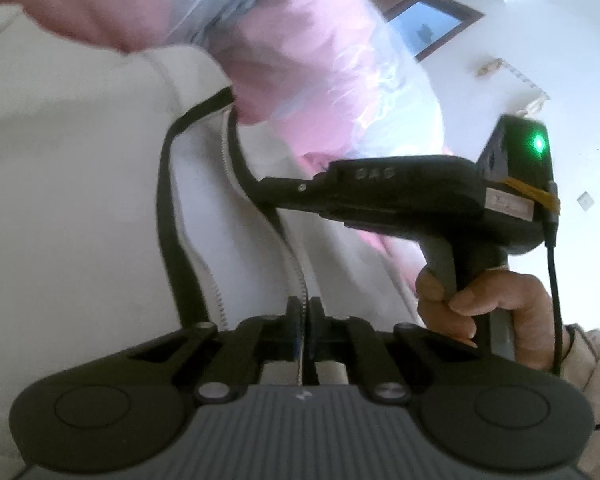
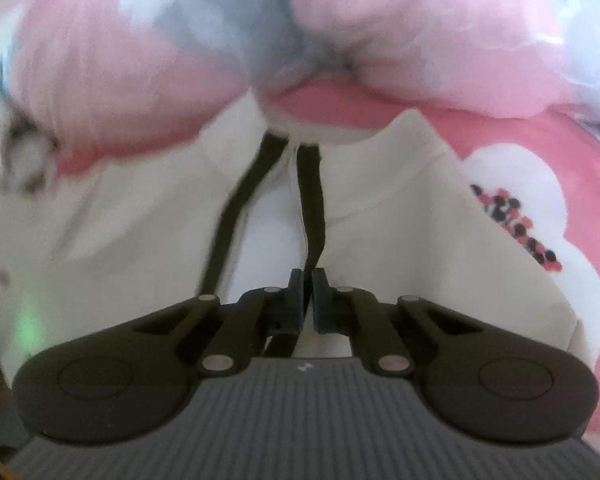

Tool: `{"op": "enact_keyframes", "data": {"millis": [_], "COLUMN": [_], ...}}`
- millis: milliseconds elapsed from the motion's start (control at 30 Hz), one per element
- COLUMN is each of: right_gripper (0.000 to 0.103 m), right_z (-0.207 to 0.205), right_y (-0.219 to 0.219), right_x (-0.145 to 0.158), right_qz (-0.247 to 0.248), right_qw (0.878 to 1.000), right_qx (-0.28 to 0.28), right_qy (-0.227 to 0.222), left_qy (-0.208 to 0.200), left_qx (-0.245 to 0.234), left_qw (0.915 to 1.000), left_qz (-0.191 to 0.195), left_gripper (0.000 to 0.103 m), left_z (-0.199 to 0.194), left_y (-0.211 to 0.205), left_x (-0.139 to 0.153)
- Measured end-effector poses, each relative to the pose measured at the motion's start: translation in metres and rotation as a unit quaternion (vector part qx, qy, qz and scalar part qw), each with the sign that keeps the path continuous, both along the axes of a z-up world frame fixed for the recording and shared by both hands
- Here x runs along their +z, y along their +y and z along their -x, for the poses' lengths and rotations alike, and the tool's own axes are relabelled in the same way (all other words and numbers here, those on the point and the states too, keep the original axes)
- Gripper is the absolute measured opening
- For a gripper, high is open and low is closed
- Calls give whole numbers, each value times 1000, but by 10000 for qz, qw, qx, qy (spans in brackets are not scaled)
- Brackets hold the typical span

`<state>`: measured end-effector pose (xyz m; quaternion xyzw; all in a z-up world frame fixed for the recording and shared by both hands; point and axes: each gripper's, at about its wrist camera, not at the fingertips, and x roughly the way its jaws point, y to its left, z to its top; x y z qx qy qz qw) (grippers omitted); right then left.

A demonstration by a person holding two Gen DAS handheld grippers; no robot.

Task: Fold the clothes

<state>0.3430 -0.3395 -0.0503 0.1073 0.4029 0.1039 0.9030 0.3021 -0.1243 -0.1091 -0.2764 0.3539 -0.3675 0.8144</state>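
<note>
Both claws pinch the cream zip jacket: the left gripper and right gripper clamp its black-edged zipper. Only the left view shows the person's hand beside the jacket.

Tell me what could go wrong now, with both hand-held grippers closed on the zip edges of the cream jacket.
1. Each hand-held gripper, left and right, pinches only a thin zip edge of the jacket; a pull may slip it free.
2. The pink bundle lies on the collar and may drag along or tumble.
3. The pictures are blurred by motion, so the fold may land crooked.
</note>
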Motion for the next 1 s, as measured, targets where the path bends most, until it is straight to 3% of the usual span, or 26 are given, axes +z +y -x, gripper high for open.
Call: {"op": "enact_keyframes", "data": {"millis": [133,233,333,500,633,700,800,1000], "right_gripper": [2,2,2,2,2,2,2,0], "right_z": [13,21,21,34,40,32,10,-26], "right_y": [-20,-34,-36,-54,-58,-52,-36,-15], "right_x": [8,13,8,2,-6,-8,-11,-34], "right_qz": [-797,-1494,-1812,-2736,-3211,-3141,-2758,-2292], "right_qw": [9957,9855,9783,9505,9309,9349,9513,9695], "right_qx": [-270,-325,-395,-550,-550,-422,-158,-74], "right_qy": [-389,-731,-927,-1368,-1651,-1600,-1370,-866], "left_qy": [-329,-608,-737,-941,-1052,-996,-778,165], "left_qx": [102,78,88,155,198,266,414,500], "left_qw": [9993,9978,9971,9941,9933,9939,9958,9983], "left_qz": [157,248,185,508,435,389,232,-255], "left_gripper": [4,4,4,4,4,4,4,4], "left_z": [9,16,17,20,22,23,20,-1], "left_y": [5,5,1,8,8,10,12,8], "left_x": [8,15,19,24,28,28,24,0]}}
